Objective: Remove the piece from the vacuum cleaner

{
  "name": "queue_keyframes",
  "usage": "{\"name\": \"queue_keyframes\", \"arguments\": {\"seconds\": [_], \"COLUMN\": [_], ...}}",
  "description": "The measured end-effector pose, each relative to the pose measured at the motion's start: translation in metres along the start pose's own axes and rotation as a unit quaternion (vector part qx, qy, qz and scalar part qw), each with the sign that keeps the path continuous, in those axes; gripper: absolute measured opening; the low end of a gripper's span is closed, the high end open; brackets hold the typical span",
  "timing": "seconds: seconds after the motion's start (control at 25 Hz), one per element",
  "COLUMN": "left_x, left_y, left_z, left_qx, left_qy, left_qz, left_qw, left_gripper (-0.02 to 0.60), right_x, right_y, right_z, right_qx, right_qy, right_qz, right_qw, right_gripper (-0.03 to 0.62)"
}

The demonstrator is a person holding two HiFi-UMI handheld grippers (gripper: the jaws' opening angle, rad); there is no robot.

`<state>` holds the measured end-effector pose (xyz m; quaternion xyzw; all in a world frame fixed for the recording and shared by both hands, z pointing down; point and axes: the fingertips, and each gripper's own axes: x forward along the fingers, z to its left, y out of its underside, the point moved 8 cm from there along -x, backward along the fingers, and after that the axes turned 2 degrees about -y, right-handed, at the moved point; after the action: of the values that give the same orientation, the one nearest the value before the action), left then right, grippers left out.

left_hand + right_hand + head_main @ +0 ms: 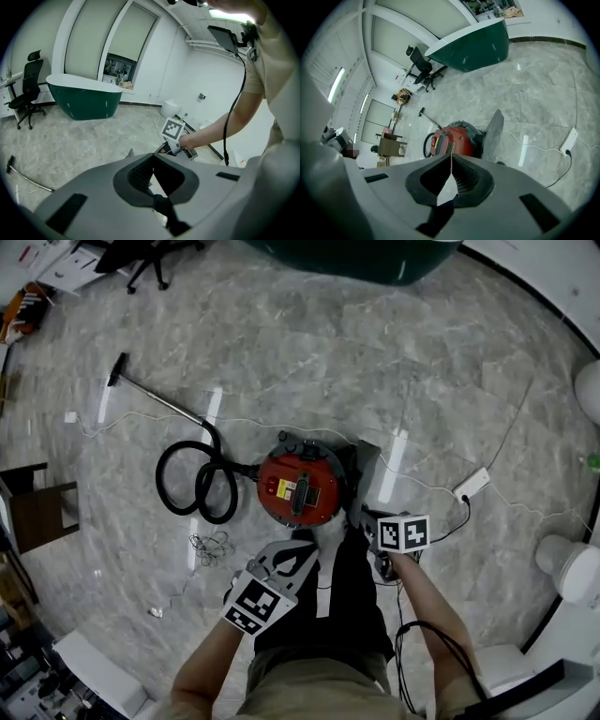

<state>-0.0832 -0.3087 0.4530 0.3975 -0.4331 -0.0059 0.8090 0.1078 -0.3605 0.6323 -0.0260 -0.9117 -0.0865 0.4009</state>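
Just near side of red vacuum cleaner (300,487): left gripper (152,155), right gripper (451,156) hover; both jaw pairs pressed together, empty; hose (192,482) coiled left

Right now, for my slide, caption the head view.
Person standing over a red vacuum cleaner, black hose coiled beside it, left gripper and right gripper shut and empty.

Red vacuum cleaner (298,486), black hose (160,479) — grey-veined marble floor (394,362), dark green bathtub (84,101), black office chair (28,89)
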Motion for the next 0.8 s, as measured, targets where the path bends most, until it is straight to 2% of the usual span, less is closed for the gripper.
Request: {"name": "queue_keyframes", "arguments": {"seconds": [0.24, 0.36, 0.4, 0.48, 0.52, 0.64, 0.8], "left_x": [0.045, 0.058, 0.061, 0.067, 0.070, 0.077, 0.083], "left_y": [0.041, 0.062, 0.072, 0.090, 0.097, 0.113, 0.125], "left_z": [0.018, 0.022, 0.021, 0.019, 0.020, 0.024, 0.033], "left_qx": [-0.024, -0.051, -0.059, -0.062, -0.059, -0.060, -0.065], "left_qy": [0.004, 0.006, 0.011, 0.022, 0.023, 0.020, 0.021], "left_qz": [0.005, 0.003, 0.010, 0.030, 0.038, 0.041, 0.046], "left_qw": [0.9997, 0.9987, 0.9981, 0.9974, 0.9973, 0.9972, 0.9966], "left_gripper": [0.003, 0.003, 0.003, 0.003, 0.003, 0.003, 0.003], "right_x": [0.049, 0.073, 0.080, 0.094, 0.100, 0.114, 0.128], "right_y": [0.002, 0.005, 0.010, 0.018, 0.018, 0.012, 0.015], "right_z": [-0.053, -0.072, -0.076, -0.084, -0.088, -0.096, -0.105], "right_qx": [0.035, 0.051, 0.049, 0.042, 0.041, 0.041, 0.027], "right_qy": [0.026, 0.041, 0.053, 0.075, 0.078, 0.075, 0.102], "right_qz": [0.002, 0.001, 0.009, 0.031, 0.036, 0.029, 0.032], "right_qw": [0.999, 0.998, 0.997, 0.996, 0.996, 0.996, 0.994], "right_gripper": [0.003, 0.006, 0.036, 0.207, 0.254, 0.278, 0.278]}}
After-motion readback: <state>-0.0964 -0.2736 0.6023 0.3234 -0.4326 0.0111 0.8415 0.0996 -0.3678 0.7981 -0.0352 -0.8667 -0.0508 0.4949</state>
